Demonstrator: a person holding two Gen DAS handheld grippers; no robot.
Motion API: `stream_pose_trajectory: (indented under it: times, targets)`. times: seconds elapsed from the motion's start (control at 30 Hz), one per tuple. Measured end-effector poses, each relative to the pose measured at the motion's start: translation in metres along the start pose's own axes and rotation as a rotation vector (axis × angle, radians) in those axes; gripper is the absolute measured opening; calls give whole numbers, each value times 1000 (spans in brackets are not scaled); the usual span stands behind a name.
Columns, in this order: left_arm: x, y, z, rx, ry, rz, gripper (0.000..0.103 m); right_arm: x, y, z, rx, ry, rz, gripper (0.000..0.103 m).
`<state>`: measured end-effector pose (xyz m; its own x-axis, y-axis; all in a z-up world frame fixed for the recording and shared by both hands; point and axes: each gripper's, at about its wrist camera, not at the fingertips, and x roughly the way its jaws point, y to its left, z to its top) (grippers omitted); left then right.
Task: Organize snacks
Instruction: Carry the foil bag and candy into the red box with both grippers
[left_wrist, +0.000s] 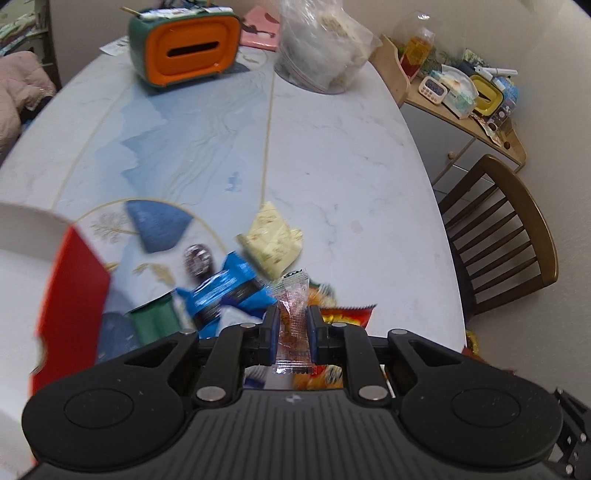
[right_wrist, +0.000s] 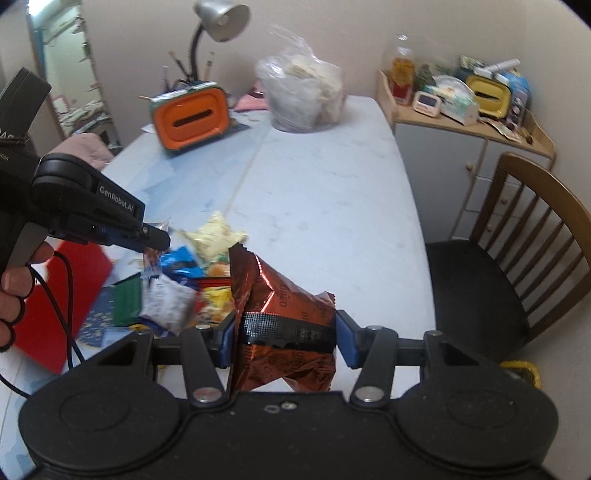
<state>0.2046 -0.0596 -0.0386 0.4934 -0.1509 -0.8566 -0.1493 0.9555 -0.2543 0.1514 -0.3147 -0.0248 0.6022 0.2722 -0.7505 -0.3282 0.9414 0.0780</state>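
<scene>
While both tools hang over the snack pile, status per item:

Left hand-held gripper (left_wrist: 292, 328): clenched on a slim clear sachet (left_wrist: 294, 314) with red-orange print; sachet stands upright between the blue pads, its top and bottom ends poking out past them.
Left hand-held gripper, seen from right wrist view (right_wrist: 157, 238): at 9 o'clock of that frame, a person's hand (right_wrist: 14, 291) on its grip, tips pointing toward the pile.
Right hand-held gripper (right_wrist: 284, 338): grasping a copper-red foil Oreo pack (right_wrist: 280, 295); pads press on both sides across its black band, pack crumpled and raised off the bench.
Snack pile: on the bench (left_wrist: 332, 155) directly below the grippers, at 6 o'clock of the bench top in both views.
Blue wrapper (left_wrist: 229, 291): in the pile, at 10 o'clock from the left tool's tips, blurred.
Pale yellow packet (left_wrist: 273, 240): at 12 o'clock of the pile, touching the blue wrapper's edge.
Red-and-yellow snack bag (left_wrist: 347, 314): just under the left tool's tips at 3 o'clock, partly hidden.
Red box (left_wrist: 70, 306): at 9 o'clock of the pile, white inside, blurred.
Orange tissue holder (left_wrist: 184, 48): far end of bench, 11 o'clock.
Clear plastic bag (left_wrist: 321, 44): far end, 12 o'clock, well apart from the pile.
Wooden chair (left_wrist: 506, 229): beside the bench at 3 o'clock.
</scene>
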Motion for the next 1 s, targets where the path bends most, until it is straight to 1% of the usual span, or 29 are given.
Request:
stream_pose_trajectory:
  times: [0.2,0.43,0.73,1.0]
  targets:
    - [-41,28,-17,-30,-16,19,15,-17,31,4,-71,-22,58,51]
    - [-73,73,-25,-56,-19,42,15,-23,76,11,-136,-35,129,51]
    - [-101,147,-28,-93,-16,70,15,-13,158,27,-211,-37,193,51]
    - [-118,213,-25,-107,-19,110,15,8,238,37,-274,-25,218,51]
